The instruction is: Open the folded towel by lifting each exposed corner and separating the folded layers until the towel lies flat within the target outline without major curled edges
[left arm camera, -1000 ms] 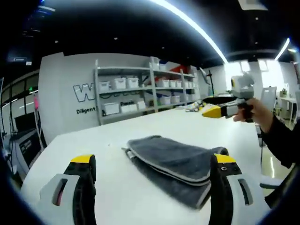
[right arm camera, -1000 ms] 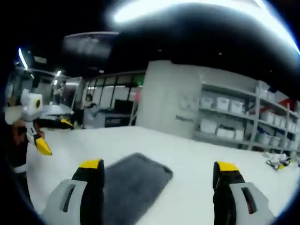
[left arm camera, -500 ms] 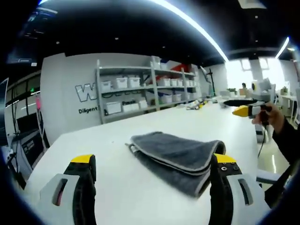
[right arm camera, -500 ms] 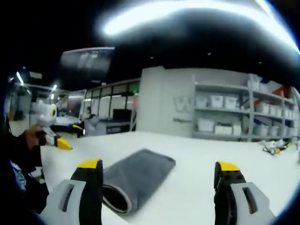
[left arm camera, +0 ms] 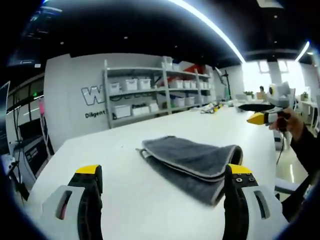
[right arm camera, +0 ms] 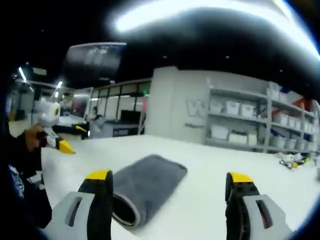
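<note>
Both grippers hover with jaws apart: left gripper (left arm camera: 162, 187) faces the folded towel (left arm camera: 192, 161) at centre frame, layered edges visible; right gripper (right arm camera: 170, 192) sees its rolled fold lower left.

The left gripper (left arm camera: 161, 176) is held level with its jaws spread wide apart, nothing between them. The right gripper (right arm camera: 170, 182) is likewise held with jaws parted and empty, gripped by a hand (left arm camera: 287, 125).
</note>
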### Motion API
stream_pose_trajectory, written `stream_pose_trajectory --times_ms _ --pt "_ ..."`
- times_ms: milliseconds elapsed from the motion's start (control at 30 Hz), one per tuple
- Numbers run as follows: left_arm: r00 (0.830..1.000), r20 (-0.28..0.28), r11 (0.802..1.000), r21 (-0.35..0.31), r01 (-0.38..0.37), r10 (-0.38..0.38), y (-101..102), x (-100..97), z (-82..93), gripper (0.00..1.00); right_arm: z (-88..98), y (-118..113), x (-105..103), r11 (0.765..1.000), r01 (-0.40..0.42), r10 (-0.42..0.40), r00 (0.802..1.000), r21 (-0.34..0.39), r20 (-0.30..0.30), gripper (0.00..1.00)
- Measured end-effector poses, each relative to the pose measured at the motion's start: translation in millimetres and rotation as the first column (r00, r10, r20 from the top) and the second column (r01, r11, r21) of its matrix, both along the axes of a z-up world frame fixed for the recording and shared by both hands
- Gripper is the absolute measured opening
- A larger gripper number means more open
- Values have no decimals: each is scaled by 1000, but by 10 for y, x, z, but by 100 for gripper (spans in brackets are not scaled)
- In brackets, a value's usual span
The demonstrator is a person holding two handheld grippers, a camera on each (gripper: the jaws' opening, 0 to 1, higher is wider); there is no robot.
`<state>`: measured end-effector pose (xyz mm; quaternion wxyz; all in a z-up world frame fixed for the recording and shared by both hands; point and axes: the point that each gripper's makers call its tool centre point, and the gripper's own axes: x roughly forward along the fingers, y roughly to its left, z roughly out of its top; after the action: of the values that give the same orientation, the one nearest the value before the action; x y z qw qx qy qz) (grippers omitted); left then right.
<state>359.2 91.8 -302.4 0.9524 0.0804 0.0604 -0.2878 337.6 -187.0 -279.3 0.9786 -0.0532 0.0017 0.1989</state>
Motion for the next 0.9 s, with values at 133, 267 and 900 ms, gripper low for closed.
stream_pose_trajectory --times_ms 133,267,900 --pt "999 -19 999 21 34 -34 -15 63 -4 100 -80 286 -149 997 -53 54 998 51 -29 93" --pt "997 -27 995 68 74 -72 -60 141 36 100 -212 506 -325 994 -112 113 992 18 -63 94" --pt "981 -1 962 193 193 -196 -259 912 681 100 -594 871 -687 908 -17 83 987 419 -140 68"
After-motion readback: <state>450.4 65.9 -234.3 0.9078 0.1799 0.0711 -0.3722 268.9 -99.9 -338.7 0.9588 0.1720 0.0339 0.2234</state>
